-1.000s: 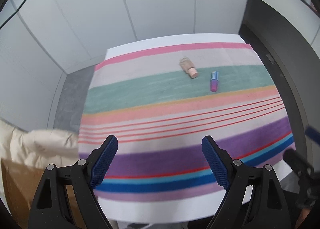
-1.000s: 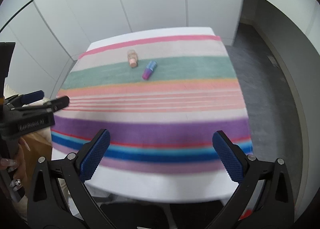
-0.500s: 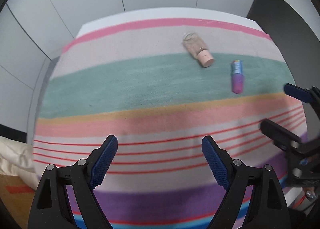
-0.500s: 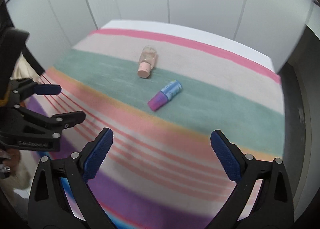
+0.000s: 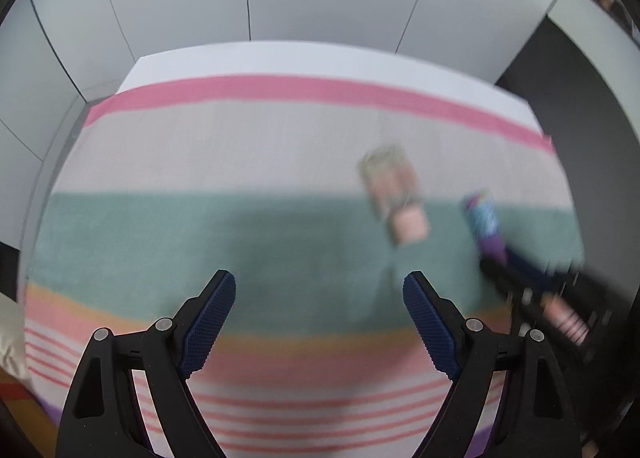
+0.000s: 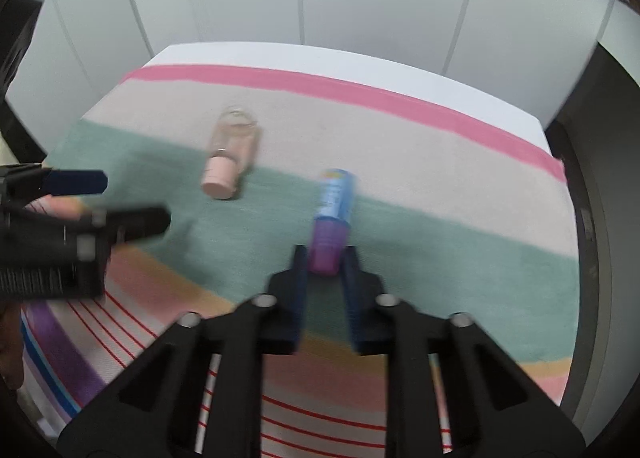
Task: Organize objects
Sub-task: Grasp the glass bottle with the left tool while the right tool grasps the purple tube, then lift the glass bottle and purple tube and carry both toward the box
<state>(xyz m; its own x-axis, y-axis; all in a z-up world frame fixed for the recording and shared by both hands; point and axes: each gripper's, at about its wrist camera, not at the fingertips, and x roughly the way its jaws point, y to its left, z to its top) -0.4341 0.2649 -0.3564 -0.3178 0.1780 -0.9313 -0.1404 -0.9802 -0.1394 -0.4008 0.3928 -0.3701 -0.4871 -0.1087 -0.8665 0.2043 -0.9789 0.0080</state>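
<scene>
The right gripper [image 6: 325, 260] has its 2 blue-padded fingers [image 6: 297, 258] drawn in on either side of the purple cap end of the small blue-and-purple tube [image 6: 334, 214], which lies on the green band of the striped woven cloth [image 6: 460, 258] covering the white table [image 6: 360, 62]. The jaws stand narrow around the cap, though motion blur hides whether the pads already press it, so a firm hold cannot be confirmed. Just to the left of that tube, apart from it, lies the clear bottle with a pale pink cap [image 6: 230, 154], also on its side across the beige and green bands. The left gripper [image 5: 318, 322] hangs spread wide above the green band with nothing between its fingers, the pink-capped bottle [image 5: 394, 198] ahead and to its right. To do this step well, I judge the right hand should close squarely on the cap and check that the round tube does not roll or squirt forward, then lift straight up. The left gripper would need to shift right and line its fingers across the bottle's body before closing.
</scene>
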